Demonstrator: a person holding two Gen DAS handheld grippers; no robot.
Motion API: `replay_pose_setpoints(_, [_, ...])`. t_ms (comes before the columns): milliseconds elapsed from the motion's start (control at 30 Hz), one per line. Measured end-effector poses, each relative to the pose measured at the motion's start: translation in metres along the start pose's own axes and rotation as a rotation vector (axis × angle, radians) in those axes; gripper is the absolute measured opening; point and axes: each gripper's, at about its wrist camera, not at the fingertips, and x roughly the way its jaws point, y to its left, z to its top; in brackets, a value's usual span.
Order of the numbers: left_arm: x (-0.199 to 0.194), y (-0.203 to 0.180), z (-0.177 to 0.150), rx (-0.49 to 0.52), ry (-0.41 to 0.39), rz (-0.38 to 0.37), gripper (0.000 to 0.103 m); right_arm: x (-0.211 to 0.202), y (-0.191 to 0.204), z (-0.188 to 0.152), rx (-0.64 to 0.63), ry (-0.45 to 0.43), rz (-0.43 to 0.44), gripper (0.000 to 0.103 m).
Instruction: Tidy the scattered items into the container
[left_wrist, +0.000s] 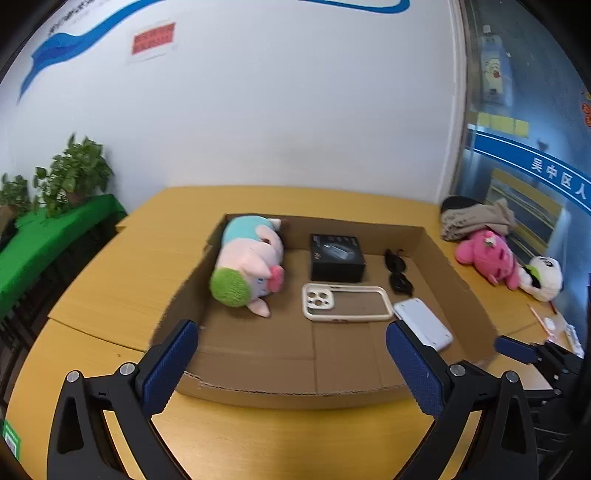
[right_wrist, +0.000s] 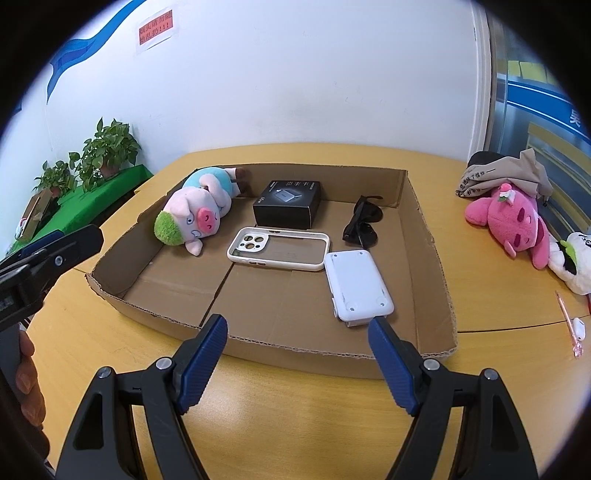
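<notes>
A shallow cardboard tray (right_wrist: 424, 236) is sitting on a yellow wooden table (right_wrist: 295, 406), holding a pig plush (right_wrist: 192, 218), black box (right_wrist: 286, 206), phone case (right_wrist: 277, 249), sunglasses (right_wrist: 360, 223) and white device (right_wrist: 356, 282). Both the left gripper (left_wrist: 291, 365) and right gripper (right_wrist: 297, 360) are hovering spread wide and empty before its near wall. A pink plush (right_wrist: 509, 221) is lying outside, to the right.

Cardboard tray (right_wrist: 424, 236): matt brown corrugated board, raw ragged edges.
Counter (right_wrist: 295, 406): smooth yellow wood-grain laminate.
Pig toy (right_wrist: 192, 214): soft plush cloth.
Black box (right_wrist: 288, 208): matt printed card.
Phone case (right_wrist: 279, 249): smooth cream plastic.
Sunglasses (right_wrist: 360, 225): glossy black plastic.
White device (right_wrist: 356, 282): matt plastic.
Right tool (right_wrist: 297, 328): ribbed blue pads (right_wrist: 201, 369), black plastic.
</notes>
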Motion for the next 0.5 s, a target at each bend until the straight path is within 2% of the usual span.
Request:
replay_pose_setpoints(67, [0.001, 0.000, -0.003, 0.000, -0.002, -0.006, 0.103, 0.001, 0.000, 0.000, 0.002, 0.003, -0.001, 0.079])
replay_pose_setpoints(200, [0.006, 0.001, -0.004, -0.006, 0.030, -0.105, 0.103, 0.003, 0.000, -0.001, 0.000, 0.008, -0.001, 0.079])
replay_pose_setpoints(300, [0.008, -0.001, -0.005, -0.015, 0.048, -0.137, 0.103, 0.004, 0.000, -0.002, 0.003, 0.011, -0.001, 0.079])
replay_pose_setpoints(400, [0.010, -0.005, -0.007, -0.014, 0.069, -0.130, 0.103, 0.005, 0.000, -0.002, 0.002, 0.011, -0.004, 0.079])
replay_pose_setpoints(500, [0.006, -0.013, -0.011, 0.042, 0.057, -0.048, 0.103, 0.005, 0.000, -0.001, 0.006, 0.012, -0.005, 0.079])
